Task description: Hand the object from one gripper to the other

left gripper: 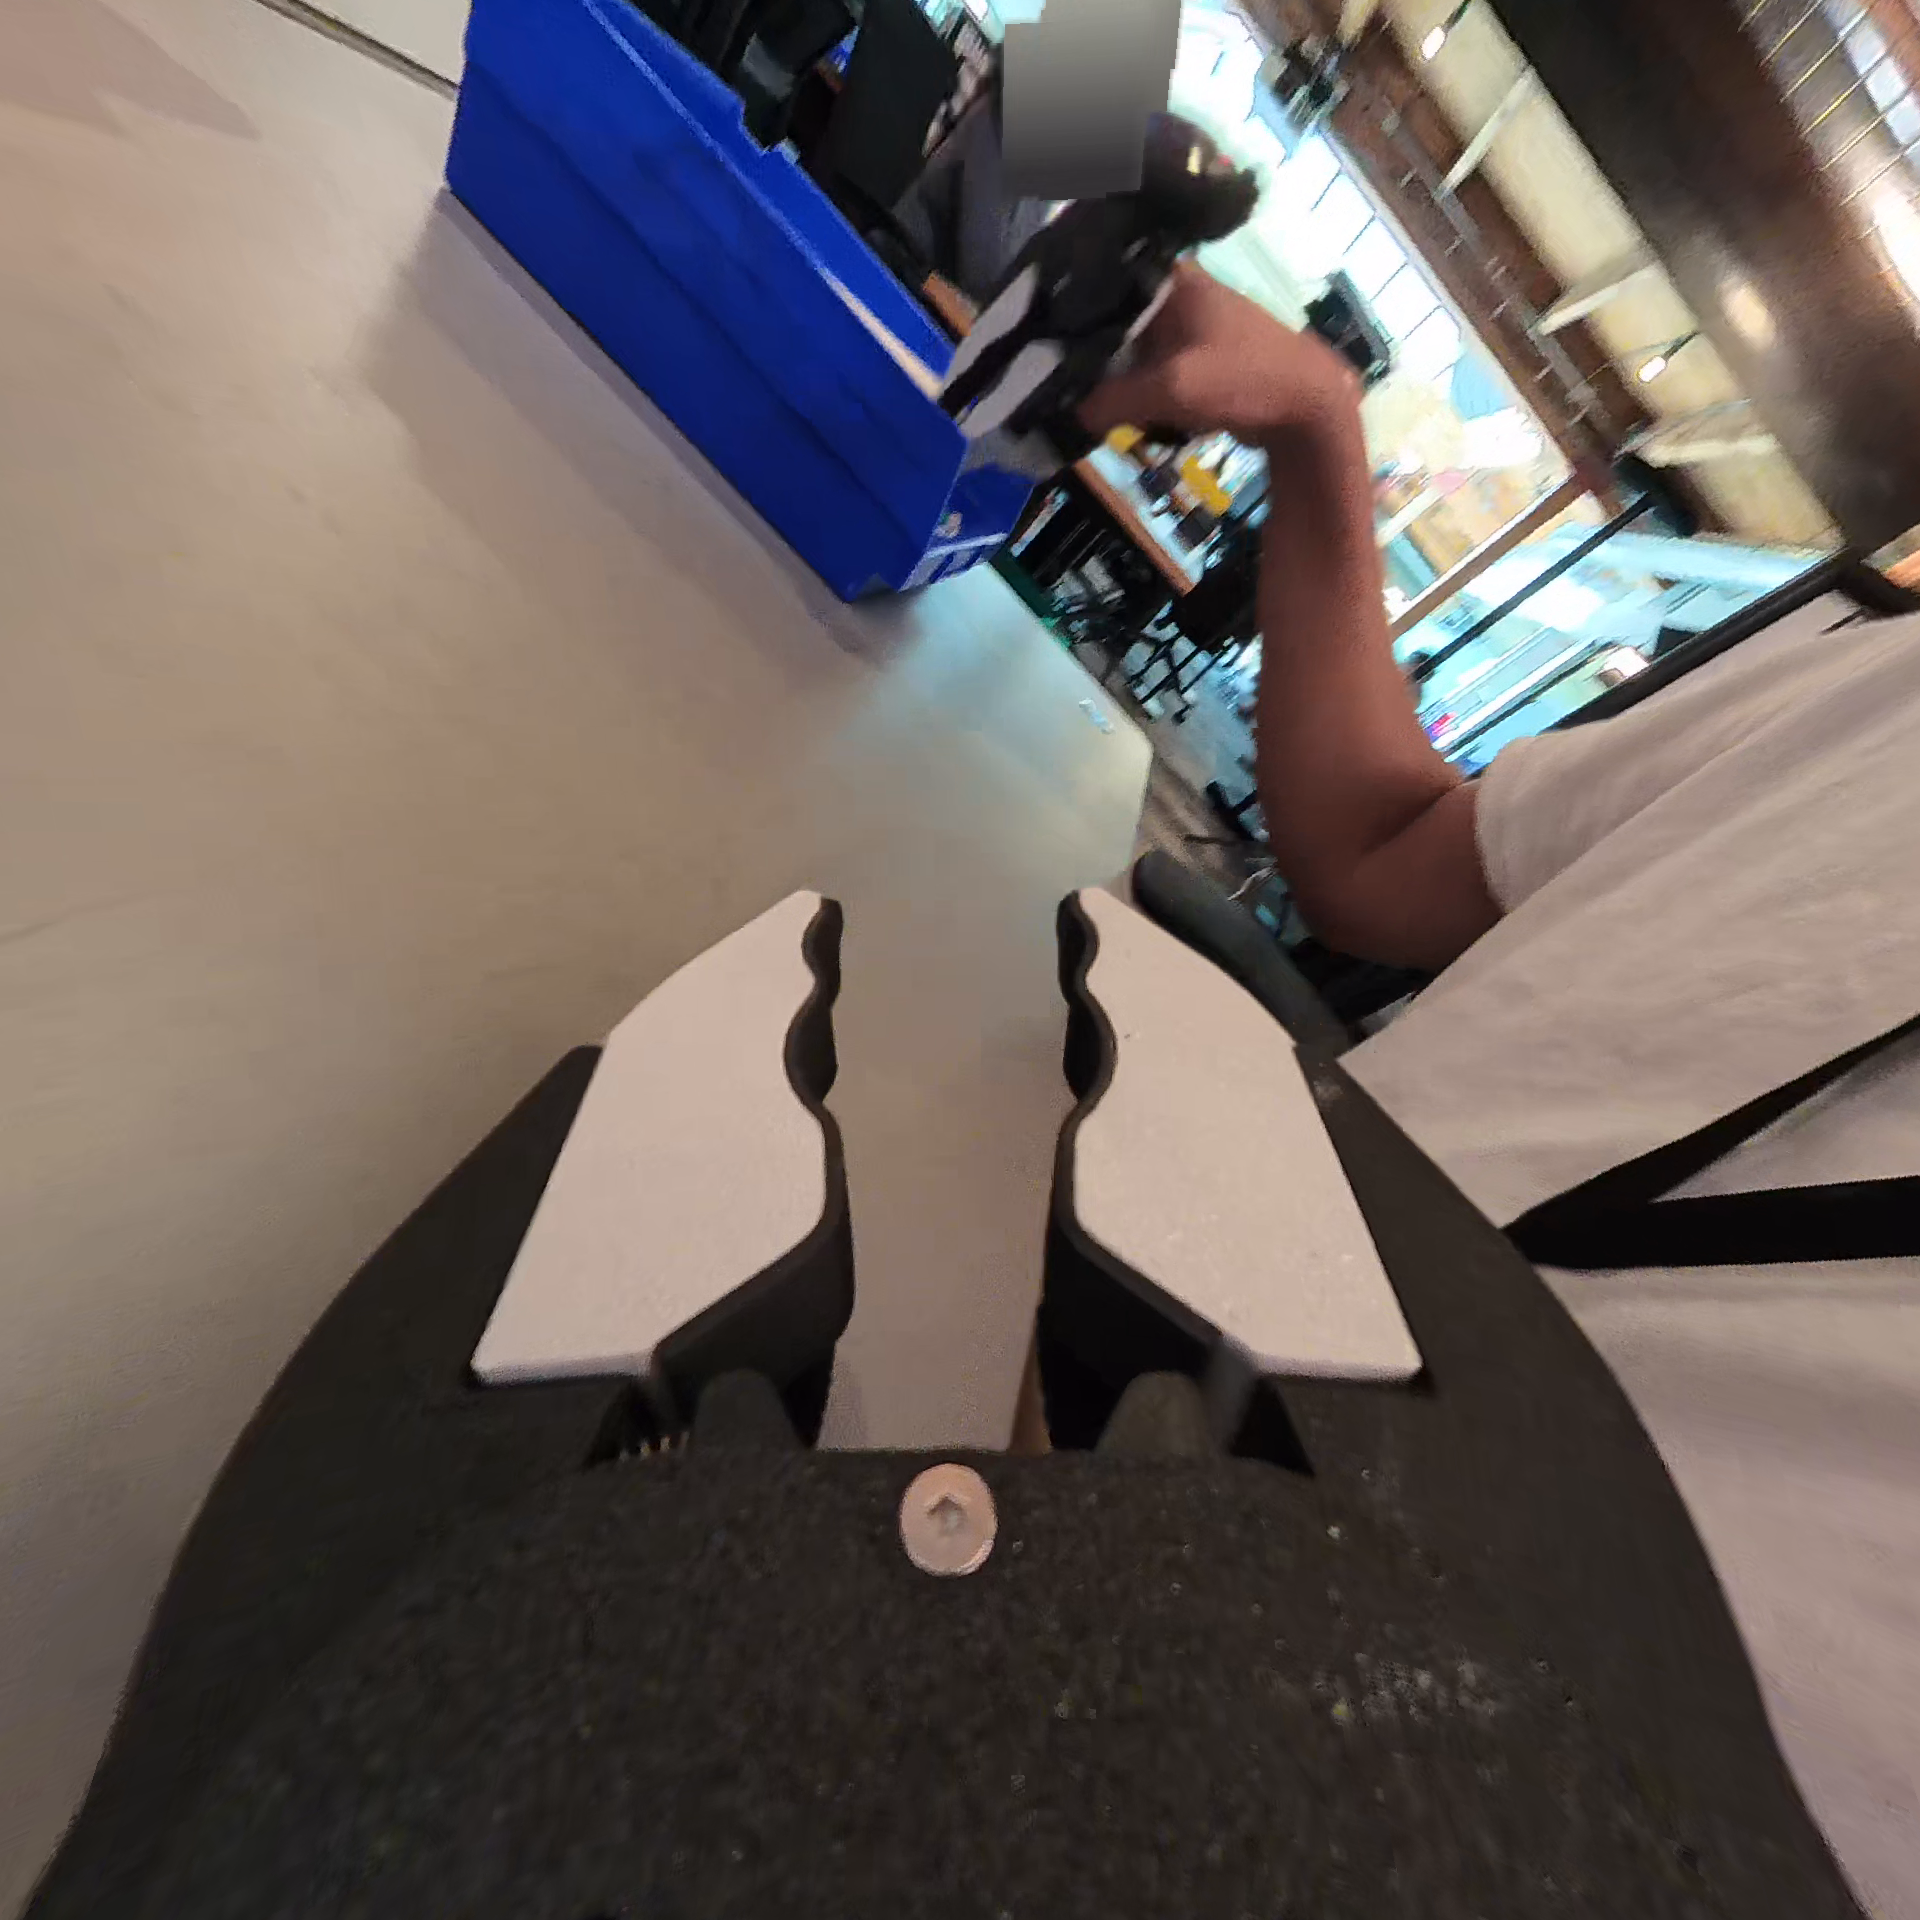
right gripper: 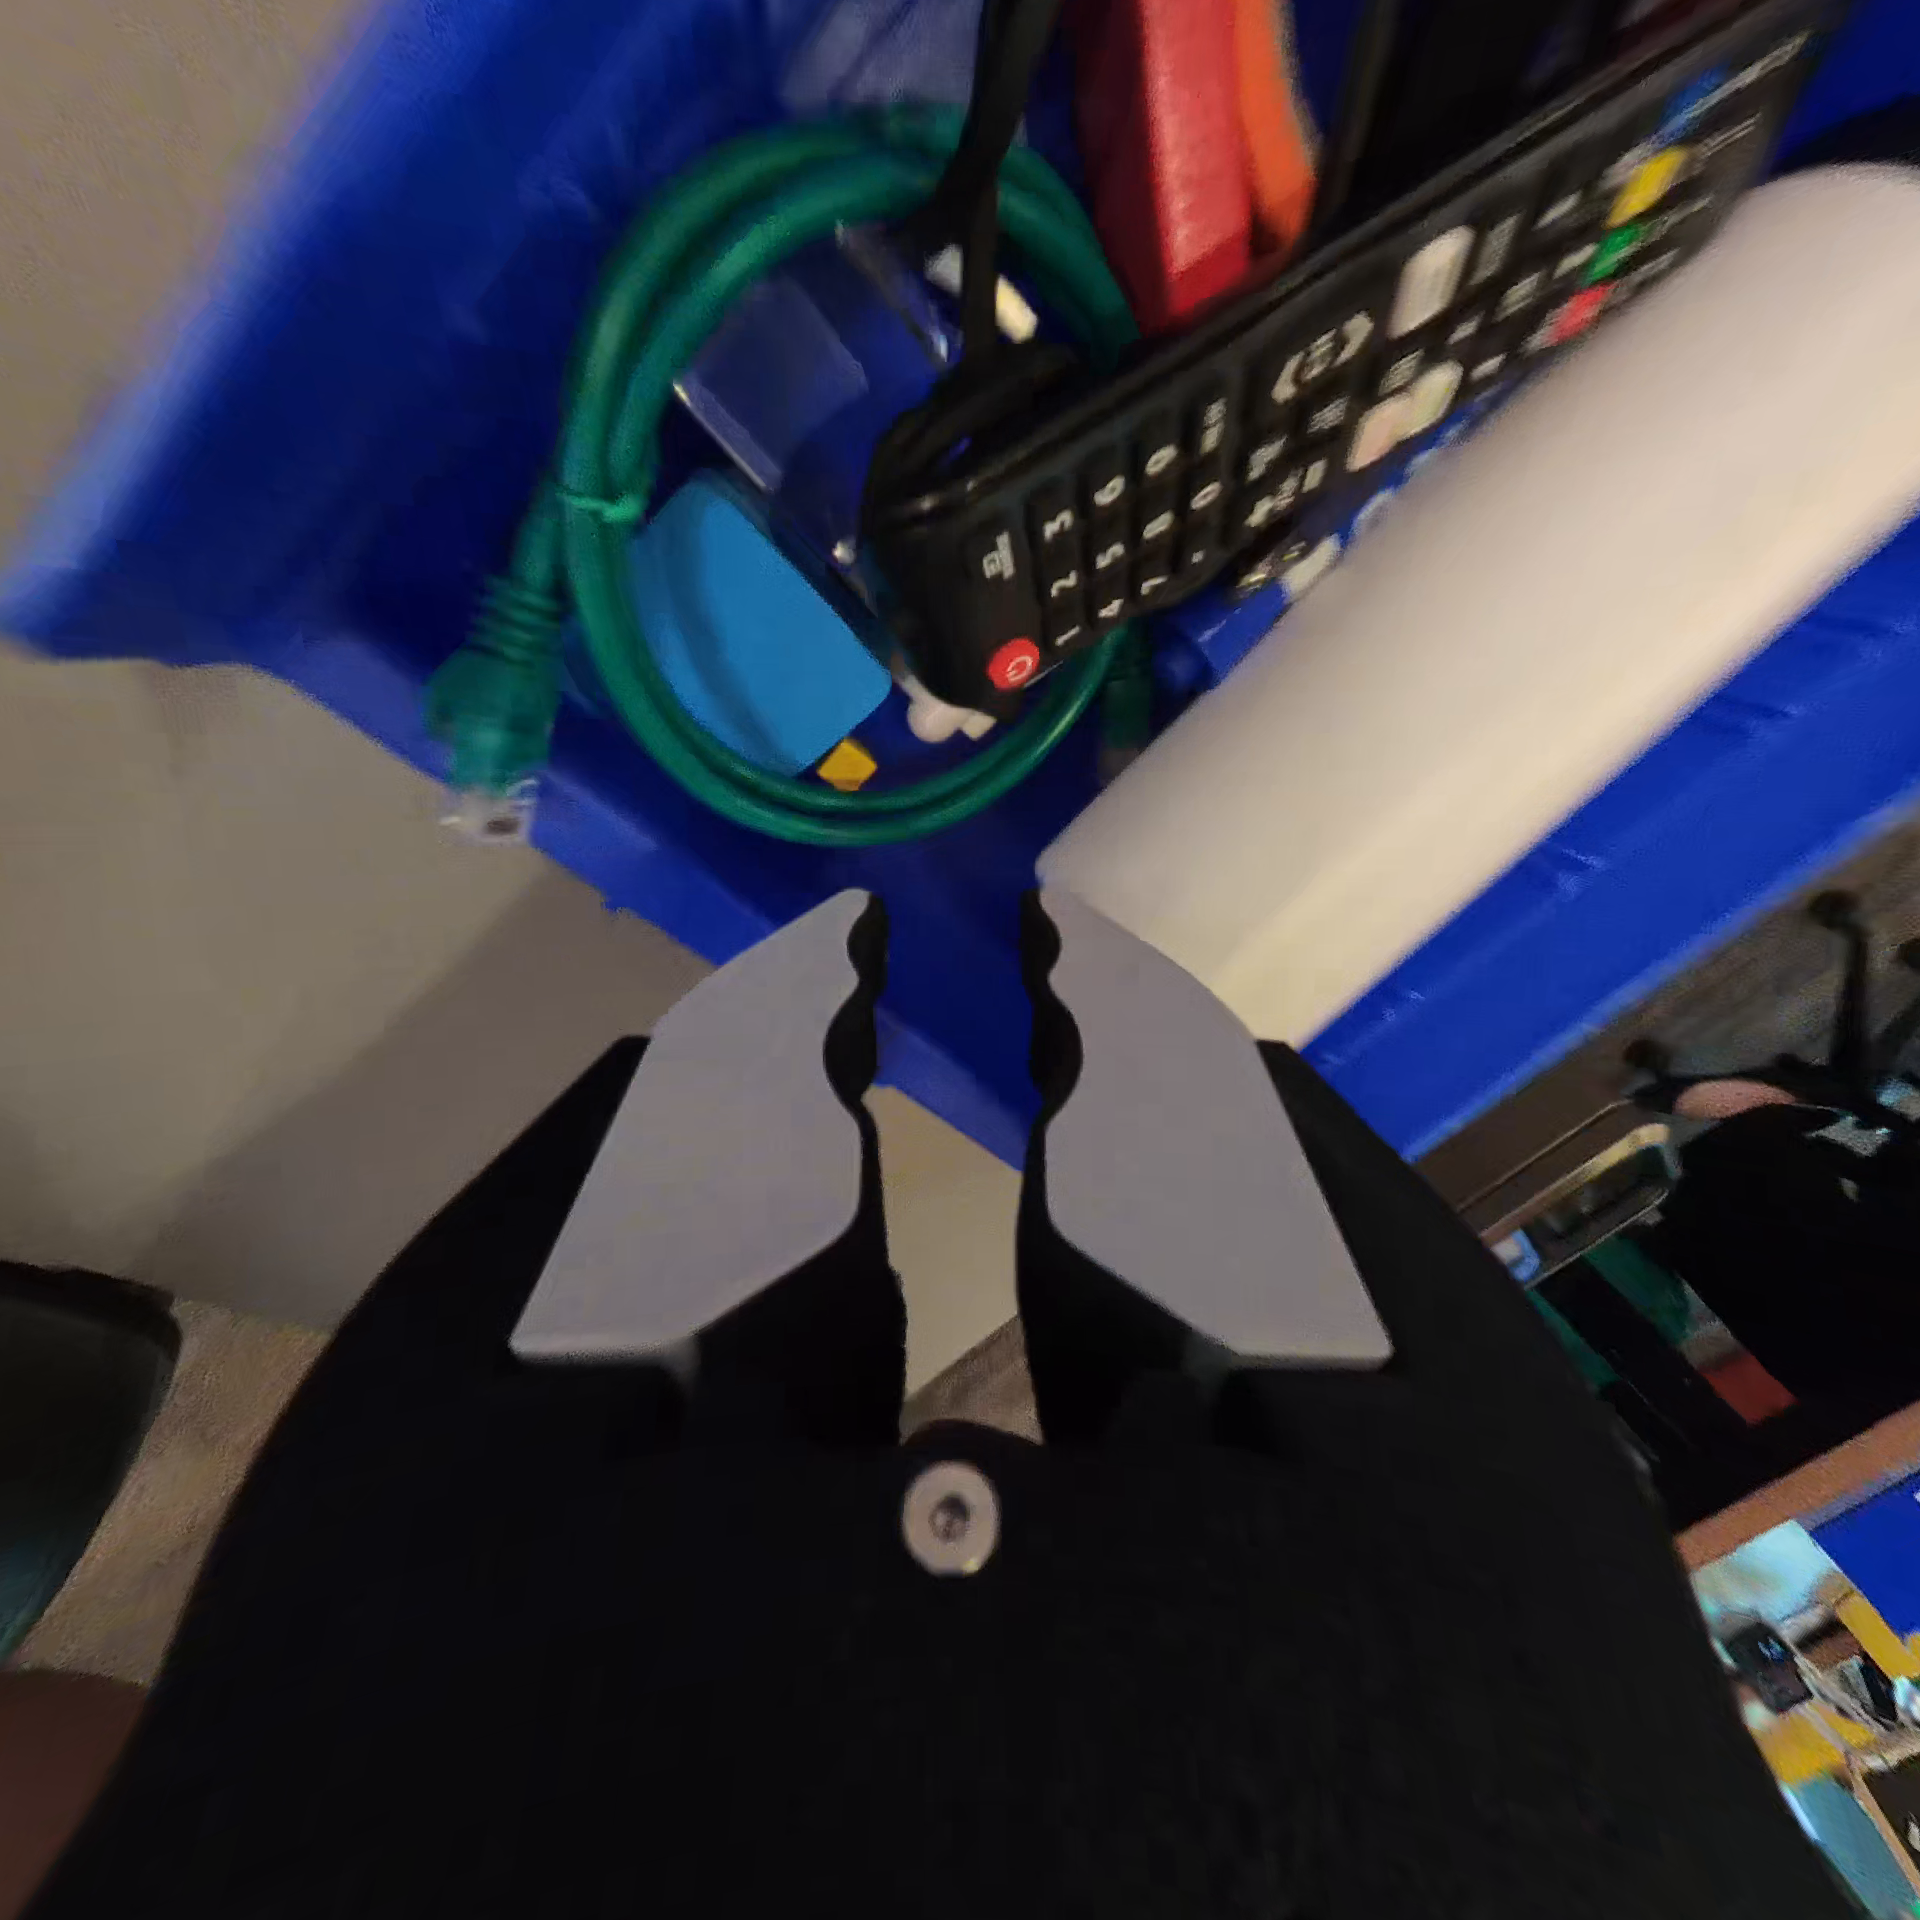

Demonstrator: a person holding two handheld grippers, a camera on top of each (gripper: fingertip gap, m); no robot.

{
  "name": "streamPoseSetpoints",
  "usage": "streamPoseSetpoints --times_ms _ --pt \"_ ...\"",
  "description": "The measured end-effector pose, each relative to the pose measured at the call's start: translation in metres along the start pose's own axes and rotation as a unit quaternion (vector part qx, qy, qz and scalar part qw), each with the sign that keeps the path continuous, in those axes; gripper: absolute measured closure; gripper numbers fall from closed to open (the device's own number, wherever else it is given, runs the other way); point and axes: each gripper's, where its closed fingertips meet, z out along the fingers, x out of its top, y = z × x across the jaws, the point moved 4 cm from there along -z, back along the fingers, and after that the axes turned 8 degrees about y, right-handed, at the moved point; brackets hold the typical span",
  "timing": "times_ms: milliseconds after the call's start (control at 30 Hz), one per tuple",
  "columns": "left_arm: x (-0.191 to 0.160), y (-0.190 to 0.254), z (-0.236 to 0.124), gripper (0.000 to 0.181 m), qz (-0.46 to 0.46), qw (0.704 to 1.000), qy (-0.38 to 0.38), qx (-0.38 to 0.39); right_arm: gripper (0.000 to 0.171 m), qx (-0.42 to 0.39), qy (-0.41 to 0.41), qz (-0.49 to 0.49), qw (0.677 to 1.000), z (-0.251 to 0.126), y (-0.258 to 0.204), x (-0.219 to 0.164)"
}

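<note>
My right gripper is open and empty, hovering over the near corner of a blue bin. In the bin lie a coiled green network cable, a black remote control, a light blue block, a white roll and red and orange items. My left gripper is open and empty above the white table. In the left wrist view the right gripper shows far off, held by a hand at the blue bin.
The person's bare forearm and white shirt fill the right side of the left wrist view. Beyond the table edge are chairs, desks and windows. A dark object sits low at the left of the right wrist view.
</note>
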Motion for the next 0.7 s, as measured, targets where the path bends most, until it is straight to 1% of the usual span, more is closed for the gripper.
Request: streamPoseSetpoints --times_ms 33,100,133,167,200,233,267,300,333,367,400,433,500,567,600,667,700 --pt "-0.002 -0.002 0.001 0.140 0.014 1.000 -0.011 0.012 0.147 -0.012 0.033 0.003 0.999 -0.013 -0.003 0.005" --pt "-0.004 -0.004 0.002 0.140 0.042 0.998 -0.026 0.030 0.145 -0.008 0.137 0.008 0.991 -0.038 -0.021 0.026" --pt "-0.004 -0.004 0.003 0.140 0.052 0.998 -0.029 0.035 0.143 0.005 0.210 0.008 0.978 -0.047 -0.036 0.042" --pt "-0.004 -0.004 0.004 0.140 0.059 0.997 -0.030 0.040 0.142 0.028 0.291 0.011 0.956 -0.056 -0.056 0.061" --pt "-0.004 -0.004 0.006 0.140 0.065 0.996 -0.032 0.043 0.141 0.068 0.378 0.022 0.923 -0.064 -0.081 0.080" --pt "-0.004 -0.005 0.007 0.140 0.071 0.996 -0.035 0.049 0.141 0.121 0.460 0.036 0.879 -0.070 -0.108 0.098" --pt "-0.003 -0.007 0.008 0.140 0.080 0.995 -0.036 0.057 0.140 0.182 0.529 0.057 0.827 -0.075 -0.136 0.114" --pt "-0.003 -0.007 0.008 0.140 0.091 0.993 -0.038 0.063 0.140 0.246 0.579 0.080 0.773 -0.076 -0.162 0.125" --pt "-0.003 -0.007 0.009 0.140 0.104 0.991 -0.041 0.068 0.138 0.301 0.606 0.105 0.729 -0.073 -0.183 0.132" --pt "-0.002 -0.007 0.009 0.140 0.117 0.989 -0.044 0.073 0.138 0.346 0.616 0.137 0.695 -0.068 -0.199 0.137" --pt "-0.001 -0.007 0.009 0.140 0.132 0.987 -0.045 0.079 0.137 0.380 0.622 0.163 0.665 -0.062 -0.210 0.139" --pt "0.000 -0.006 0.008 0.140 0.147 0.985 -0.047 0.081 0.137 0.396 0.627 0.183 0.645 -0.055 -0.217 0.140" --pt "0.003 -0.002 0.007 0.140 0.168 0.982 -0.051 0.076 0.134 0.390 0.632 0.216 0.634 -0.042 -0.218 0.139" --pt "0.009 0.009 0.001 0.140 0.177 0.981 -0.062 0.058 0.134 0.386 0.638 0.211 0.632 -0.042 -0.215 0.136" --pt "0.016 0.017 -0.006 0.140 0.179 0.980 -0.066 0.049 0.134 0.376 0.641 0.201 0.639 -0.040 -0.214 0.135" --pt "0.039 0.031 -0.031 0.140 0.201 0.976 -0.072 0.043 0.133 0.351 0.634 0.177 0.666 -0.034 -0.213 0.134" --pt "0.052 0.032 -0.048 0.141 0.219 0.970 -0.081 0.062 0.132 0.342 0.629 0.166 0.678 -0.032 -0.214 0.134"
